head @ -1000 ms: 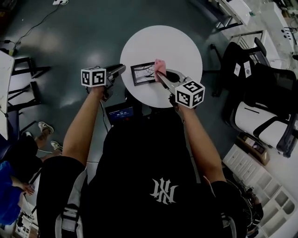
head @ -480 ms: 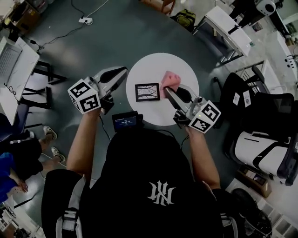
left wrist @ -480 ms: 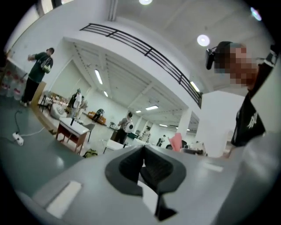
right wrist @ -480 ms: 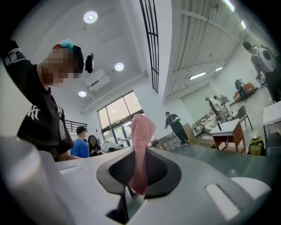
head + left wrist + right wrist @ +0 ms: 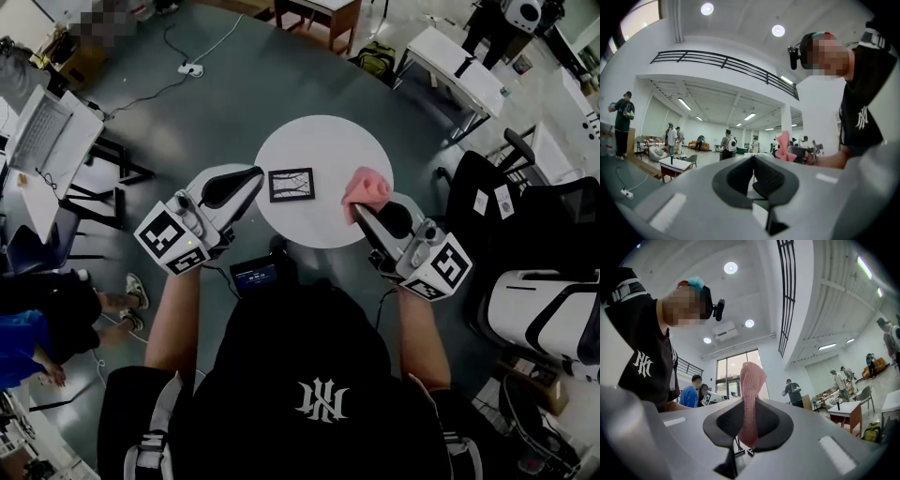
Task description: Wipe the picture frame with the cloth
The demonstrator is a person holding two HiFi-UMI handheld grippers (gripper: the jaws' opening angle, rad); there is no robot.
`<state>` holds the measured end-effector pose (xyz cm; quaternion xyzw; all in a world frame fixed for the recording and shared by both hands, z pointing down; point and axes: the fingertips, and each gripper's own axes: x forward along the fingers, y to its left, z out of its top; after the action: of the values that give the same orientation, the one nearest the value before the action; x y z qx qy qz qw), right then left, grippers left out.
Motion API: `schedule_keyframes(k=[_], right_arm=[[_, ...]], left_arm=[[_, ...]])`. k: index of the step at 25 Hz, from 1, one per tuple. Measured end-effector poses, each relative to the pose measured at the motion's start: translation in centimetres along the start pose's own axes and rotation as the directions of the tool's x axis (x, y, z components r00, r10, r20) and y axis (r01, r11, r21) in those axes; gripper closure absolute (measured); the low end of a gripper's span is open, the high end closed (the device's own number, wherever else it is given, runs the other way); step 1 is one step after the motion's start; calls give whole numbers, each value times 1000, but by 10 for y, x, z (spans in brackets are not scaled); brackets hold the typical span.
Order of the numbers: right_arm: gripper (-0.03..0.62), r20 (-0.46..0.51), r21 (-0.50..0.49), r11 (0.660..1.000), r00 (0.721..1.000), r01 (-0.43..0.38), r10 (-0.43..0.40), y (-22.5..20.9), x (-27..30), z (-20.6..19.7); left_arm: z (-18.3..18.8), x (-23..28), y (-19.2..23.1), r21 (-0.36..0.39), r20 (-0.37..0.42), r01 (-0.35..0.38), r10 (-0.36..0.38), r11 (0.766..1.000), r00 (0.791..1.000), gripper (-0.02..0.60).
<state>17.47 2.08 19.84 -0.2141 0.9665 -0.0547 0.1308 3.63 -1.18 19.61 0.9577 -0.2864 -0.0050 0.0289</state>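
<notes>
Right gripper (image 5: 362,210) pinches pink cloth (image 5: 365,187); left gripper (image 5: 251,180) closed, empty. Frame (image 5: 291,185) flat on table (image 5: 328,136). Best: lower cloth flat, stroke lightly, steady frame edge.

White interlocked "NY" monogram: on chest of black short-sleeved shirt (image 5: 322,398). Small dark screen (image 5: 258,277): lit print, too small to read.

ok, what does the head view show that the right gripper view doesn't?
Head view only: the picture frame lying on the round white table, clear of the cloth, and the left gripper near the table's left edge. Right gripper view only: the jaws clamped on the cloth's fold, with ceiling lights behind. Both: the pink cloth held in the right gripper.
</notes>
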Motion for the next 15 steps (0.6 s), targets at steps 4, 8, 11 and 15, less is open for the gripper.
schedule_keyframes(k=[4, 8, 11, 15], right_arm=[[558, 33, 24, 1000, 999, -12, 11, 20, -35, 2], [559, 55, 72, 997, 998, -11, 7, 37, -59, -3], [559, 66, 91, 996, 998, 4, -10, 49, -70, -4], [559, 55, 92, 996, 998, 11, -16, 73, -74, -1]], left_arm=[[-6, -12, -41, 14, -22, -37, 38, 999, 999, 578], [-22, -27, -81, -13, -60, -45, 44, 999, 997, 578], [-22, -38, -104, -17, -72, -32, 31, 999, 997, 578], [-8, -50, -130, 18, -82, 34, -32, 999, 996, 578]])
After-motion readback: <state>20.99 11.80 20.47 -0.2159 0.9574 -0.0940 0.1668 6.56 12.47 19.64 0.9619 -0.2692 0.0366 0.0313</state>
